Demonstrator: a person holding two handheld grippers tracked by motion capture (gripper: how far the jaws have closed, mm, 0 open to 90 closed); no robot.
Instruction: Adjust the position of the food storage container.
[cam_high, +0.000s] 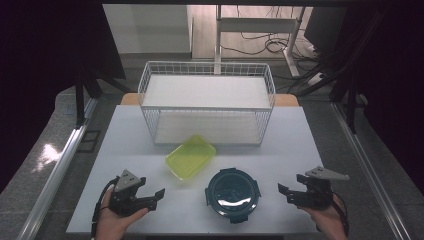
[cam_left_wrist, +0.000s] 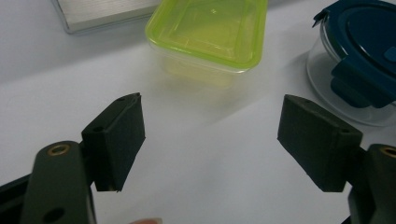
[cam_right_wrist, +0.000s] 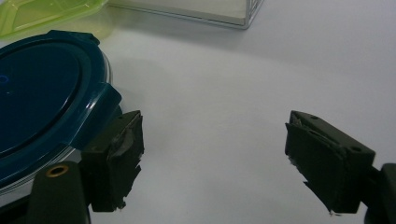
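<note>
Between the left gripper and right gripper, jaws apart, sits the round container, bare table around.

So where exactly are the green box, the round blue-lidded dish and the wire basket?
green box (cam_high: 190, 156): high view, middle of its lid.
round blue-lidded dish (cam_high: 232, 192): high view, centre of the blue lid.
wire basket (cam_high: 207, 107): high view, front top rim.

Yellow-green rectangular container, lidded, flat on table; round blue-lidded glass container just beside it
</note>
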